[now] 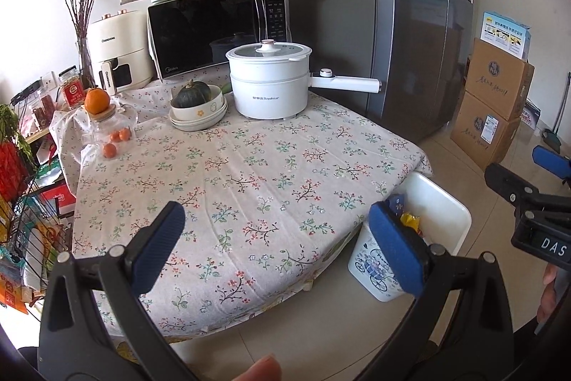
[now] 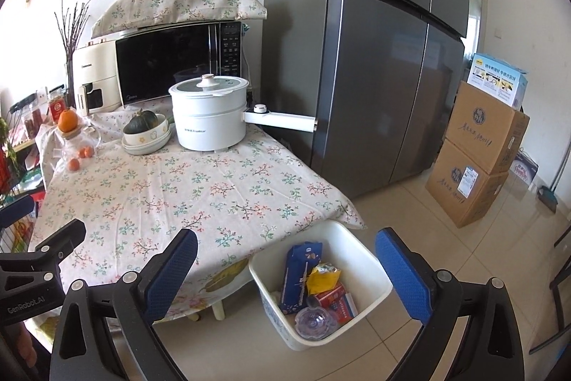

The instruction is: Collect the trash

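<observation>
Down on the tiled floor, just beside the tabletop's [image 2: 185, 188] near corner, we see the white bin [image 2: 378, 277], square-mouthed with a blue bicycle print on its side. Inside it lies the trash: a tall blue packet [image 2: 299, 274] leaning upright, a crumpled yellow wrapper [image 2: 323, 277] touching it, a red-and-white carton [image 2: 337, 304], and a clear plastic cup [image 2: 316, 318] at the near wall. From the left wrist view the bin [image 1: 446, 213] is partly hidden behind one blue pad.

Our right gripper [image 2: 285, 270] hangs above the bin, spread wide and empty. Our left gripper [image 1: 274, 245] hovers over the floral cloth, likewise spread with nothing between its pads.

Farther back stand a white electric pot [image 2: 210, 116], stacked bowls holding a green squash [image 2: 141, 122], and a microwave [image 2: 171, 63].
</observation>
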The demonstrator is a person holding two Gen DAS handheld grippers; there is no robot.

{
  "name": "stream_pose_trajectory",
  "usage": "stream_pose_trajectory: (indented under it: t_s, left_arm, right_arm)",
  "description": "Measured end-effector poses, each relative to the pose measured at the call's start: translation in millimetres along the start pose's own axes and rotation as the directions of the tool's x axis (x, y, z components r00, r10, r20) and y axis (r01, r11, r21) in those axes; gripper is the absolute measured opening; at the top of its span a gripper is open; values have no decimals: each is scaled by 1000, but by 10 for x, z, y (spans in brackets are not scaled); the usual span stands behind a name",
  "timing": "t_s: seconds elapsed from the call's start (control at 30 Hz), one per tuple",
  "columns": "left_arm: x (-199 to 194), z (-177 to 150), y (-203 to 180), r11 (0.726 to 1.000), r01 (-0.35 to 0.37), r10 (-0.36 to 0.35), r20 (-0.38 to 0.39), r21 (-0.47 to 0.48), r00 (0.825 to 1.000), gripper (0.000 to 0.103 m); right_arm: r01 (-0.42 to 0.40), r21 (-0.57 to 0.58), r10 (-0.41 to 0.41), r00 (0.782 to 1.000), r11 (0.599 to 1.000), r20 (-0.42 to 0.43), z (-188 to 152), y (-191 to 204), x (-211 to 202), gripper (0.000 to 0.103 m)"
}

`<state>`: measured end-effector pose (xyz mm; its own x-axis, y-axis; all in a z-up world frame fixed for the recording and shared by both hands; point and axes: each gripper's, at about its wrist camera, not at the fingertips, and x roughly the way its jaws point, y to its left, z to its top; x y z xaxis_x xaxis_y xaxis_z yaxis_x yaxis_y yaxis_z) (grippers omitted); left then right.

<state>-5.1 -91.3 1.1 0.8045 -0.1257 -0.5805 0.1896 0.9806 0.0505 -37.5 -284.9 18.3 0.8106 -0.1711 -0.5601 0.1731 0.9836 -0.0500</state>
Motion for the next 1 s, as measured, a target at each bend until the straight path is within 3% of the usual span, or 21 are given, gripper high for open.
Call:
stream_pose_trajectory:
  t_s: [1.0]
  left_arm:
    - [36, 6, -35, 1000, 15, -15, -24, 0, 1000, 102]
  right_arm:
    - [8, 6, -8, 1000, 1000, -2, -19, -59, 23, 102]
